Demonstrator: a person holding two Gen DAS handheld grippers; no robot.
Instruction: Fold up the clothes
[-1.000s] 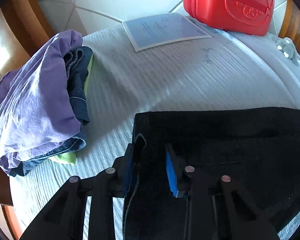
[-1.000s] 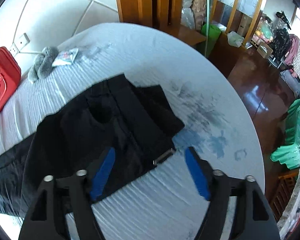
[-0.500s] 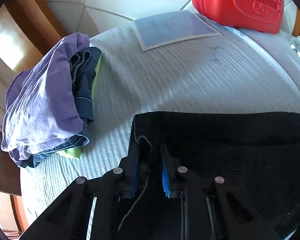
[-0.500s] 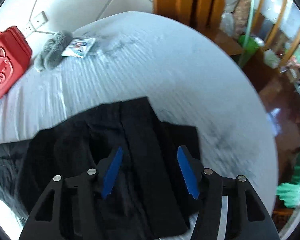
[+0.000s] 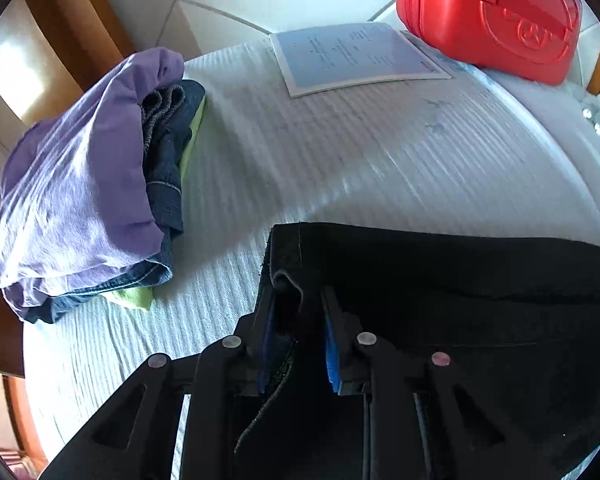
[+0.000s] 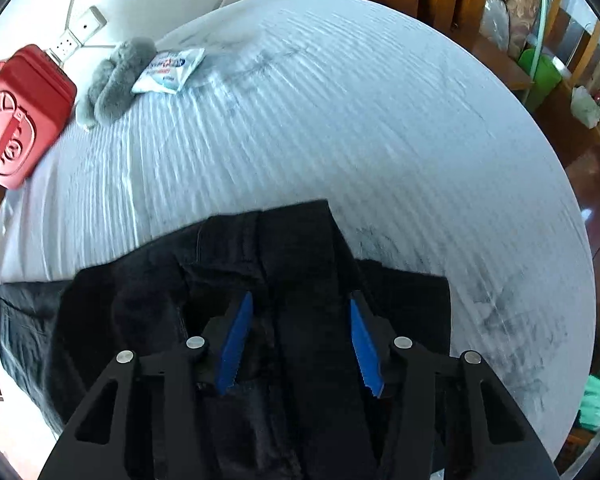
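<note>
A black garment (image 5: 460, 300) lies spread on the white ribbed tablecloth (image 5: 340, 152). In the left wrist view its left hem stands up in a small fold, and my left gripper (image 5: 297, 300) is shut on that fold. In the right wrist view the garment's other end (image 6: 291, 248) lies rumpled under my right gripper (image 6: 300, 300). Its jaws are closing, with a raised band of the black cloth between the blue pads (image 6: 235, 340). The pads stand apart from the cloth on both sides.
A folded pile with a purple top (image 5: 79, 200) over denim and lime cloth sits at the left. At the back lie a paper sheet (image 5: 356, 56), a red case (image 5: 488, 16), a grey plush toy (image 6: 111, 80) and a white packet (image 6: 171, 68). The round table's edge (image 6: 560, 208) drops to a wooden floor on the right.
My left jaws narrowed onto the garment's hem and stayed put. My right gripper moved from the near table edge onto the black garment, sank lower and drew its jaws closer.
</note>
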